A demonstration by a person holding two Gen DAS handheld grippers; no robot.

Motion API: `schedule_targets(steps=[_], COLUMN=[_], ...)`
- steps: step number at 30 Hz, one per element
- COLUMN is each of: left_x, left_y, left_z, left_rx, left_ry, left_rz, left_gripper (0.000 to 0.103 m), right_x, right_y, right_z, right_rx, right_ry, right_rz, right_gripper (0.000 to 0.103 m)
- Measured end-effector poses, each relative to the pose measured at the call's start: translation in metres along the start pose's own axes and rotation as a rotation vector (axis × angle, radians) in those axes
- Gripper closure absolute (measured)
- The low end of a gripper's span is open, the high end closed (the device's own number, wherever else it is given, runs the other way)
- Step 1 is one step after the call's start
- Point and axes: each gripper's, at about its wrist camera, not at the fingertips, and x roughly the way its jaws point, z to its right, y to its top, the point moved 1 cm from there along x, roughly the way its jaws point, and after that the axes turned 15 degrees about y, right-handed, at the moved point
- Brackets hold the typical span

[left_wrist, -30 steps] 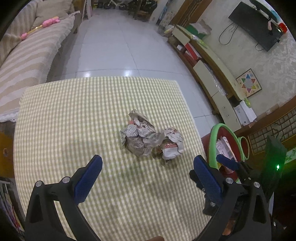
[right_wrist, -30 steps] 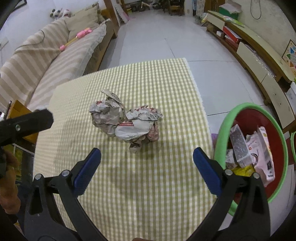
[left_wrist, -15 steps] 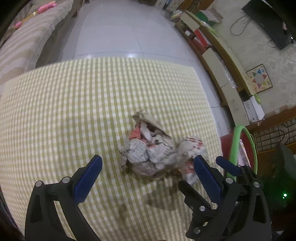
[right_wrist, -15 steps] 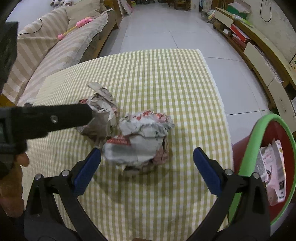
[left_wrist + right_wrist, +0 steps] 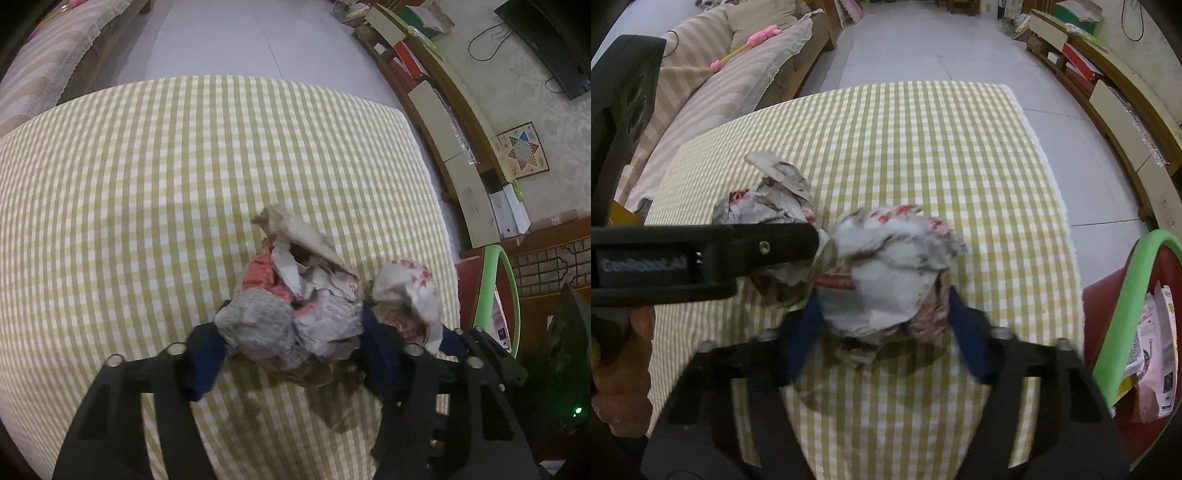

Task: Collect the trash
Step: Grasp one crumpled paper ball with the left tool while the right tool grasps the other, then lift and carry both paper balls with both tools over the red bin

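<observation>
The left gripper (image 5: 291, 354) is closing round one ball of crumpled paper (image 5: 291, 317), its blue pads pressing in on either flank of the wad. The ball is sitting on the checked tablecloth (image 5: 184, 184), so the fingers are coming down steeply from above and straddling it — likely the only way to get pads on both sides of something that low and soft.

The right gripper (image 5: 886, 332) is doing the same to the second paper ball (image 5: 886, 273), which is lying just beside the first, the two touching or nearly so. Its pads are narrowing onto the sides of the wad and are blurred, so I judge the squeeze is not yet finished. Neither ball is looking lifted; both seem to be resting on the cloth.

Taking one ball in each hand probably makes sense because the pair is too wide and loose for a single pinch. Seen from the right wrist, the left tool's black finger is crossing in front of the first ball, and a hand (image 5: 620, 369) is gripping that tool at the frame's edge.

Further off, just past the table's right edge, the red bin with a green rim (image 5: 1134, 306) is standing with packets already in it — the likely destination. Beyond are a striped sofa (image 5: 713, 74) and pale tiled floor (image 5: 923, 44).
</observation>
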Motion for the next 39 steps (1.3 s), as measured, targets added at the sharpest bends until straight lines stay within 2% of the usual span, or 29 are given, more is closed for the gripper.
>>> schedule_targets(steps=[3, 7, 17, 27, 32, 39], left_x=[-0.002, -0.015, -0.075, -0.143, -0.169, -0.186], left_y=[-0.003, -0.006, -0.024, -0.061, -0.082, -0.094], left_z=[0.001, -0.007, -0.024, -0.042, -0.040, -0.020], left_rx=[0.001, -0.016, -0.020, -0.027, -0.009, 0.014], left_ry=[0.003, 0.021, 0.061, 0.079, 0.089, 0.077], left_rz=[0.010, 0.035, 0.135, 0.238, 0.283, 0.309], left_gripper=[0.053, 0.054, 0.055, 0.055, 0.054, 0.055], right_x=[-0.004, -0.014, -0.069, -0.130, -0.153, -0.181], right_y=[-0.001, -0.004, -0.014, -0.033, -0.043, -0.049], right_z=[0.000, 0.001, -0.025, -0.046, -0.042, -0.035], right_rx=[0.002, 0.005, -0.038, -0.060, -0.042, -0.031], right_ry=[0.008, 0.017, 0.045, 0.055, 0.052, 0.040], right_rz=[0.000, 0.009, 0.077, 0.160, 0.187, 0.231], right_gripper=[0.055, 0.058, 0.058, 0.058, 0.058, 0.058])
